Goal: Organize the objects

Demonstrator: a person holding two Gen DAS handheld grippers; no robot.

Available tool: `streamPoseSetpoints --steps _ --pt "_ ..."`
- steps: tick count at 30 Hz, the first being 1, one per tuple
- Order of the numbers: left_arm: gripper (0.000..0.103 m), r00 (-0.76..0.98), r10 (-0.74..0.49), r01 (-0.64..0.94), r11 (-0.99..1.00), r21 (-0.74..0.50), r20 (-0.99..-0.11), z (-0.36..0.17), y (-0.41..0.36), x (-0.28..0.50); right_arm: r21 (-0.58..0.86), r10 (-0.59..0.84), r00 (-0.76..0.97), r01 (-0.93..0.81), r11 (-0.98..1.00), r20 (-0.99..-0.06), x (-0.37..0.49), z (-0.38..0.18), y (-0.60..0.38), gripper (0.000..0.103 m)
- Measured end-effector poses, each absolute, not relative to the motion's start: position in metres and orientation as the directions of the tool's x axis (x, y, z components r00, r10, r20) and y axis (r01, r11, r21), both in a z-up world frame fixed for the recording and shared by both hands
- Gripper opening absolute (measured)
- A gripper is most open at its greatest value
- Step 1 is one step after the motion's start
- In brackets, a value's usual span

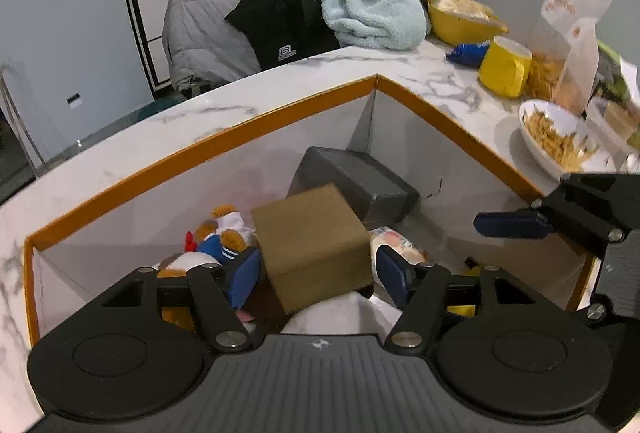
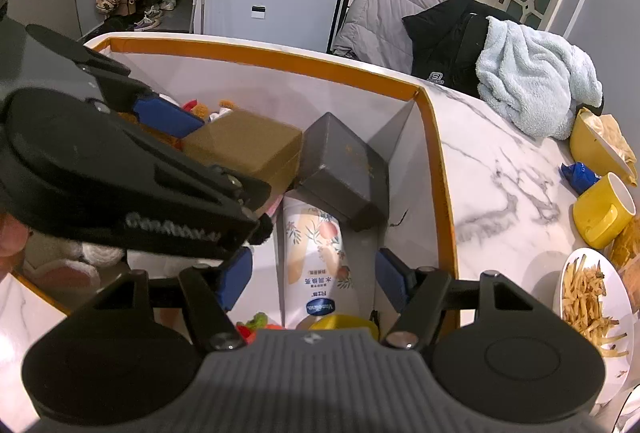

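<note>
We see the left gripper point(image 1: 318, 271) clamped on a matte brown box point(image 1: 314, 247); at 3 o'clock, the right gripper point(image 2: 316, 279) stands open.

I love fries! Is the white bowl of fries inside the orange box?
No, the bowl of fries sits on the marble table, outside the orange box.
</note>
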State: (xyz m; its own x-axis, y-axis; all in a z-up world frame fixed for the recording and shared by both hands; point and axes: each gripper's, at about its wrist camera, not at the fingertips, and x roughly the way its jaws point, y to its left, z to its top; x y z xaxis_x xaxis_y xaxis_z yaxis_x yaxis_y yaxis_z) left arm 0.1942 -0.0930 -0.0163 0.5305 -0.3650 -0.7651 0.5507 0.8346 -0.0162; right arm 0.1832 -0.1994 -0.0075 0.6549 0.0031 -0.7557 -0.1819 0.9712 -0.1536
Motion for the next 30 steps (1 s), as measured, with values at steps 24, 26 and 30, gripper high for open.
streamPoseSetpoints --steps 24,26,30 --pt "0.026 0.538 -0.416 0.558 0.828 -0.060 -0.733 0.018 -0.052 0.157 -0.145 0.037 0.682 -0.207 0.968 -0.730 0.165 0.019 -0.174 0.072" --pt "0.026 0.541 -0.421 0.566 0.823 -0.054 -0.728 0.023 -0.054 0.150 -0.140 0.048 0.692 -0.213 0.967 -0.721 0.160 0.025 -0.172 0.072" --pt "0.024 0.556 -0.421 0.577 0.816 -0.033 -0.717 0.039 -0.055 0.134 -0.115 0.084 0.717 -0.225 0.968 -0.692 0.151 0.040 -0.167 0.073"
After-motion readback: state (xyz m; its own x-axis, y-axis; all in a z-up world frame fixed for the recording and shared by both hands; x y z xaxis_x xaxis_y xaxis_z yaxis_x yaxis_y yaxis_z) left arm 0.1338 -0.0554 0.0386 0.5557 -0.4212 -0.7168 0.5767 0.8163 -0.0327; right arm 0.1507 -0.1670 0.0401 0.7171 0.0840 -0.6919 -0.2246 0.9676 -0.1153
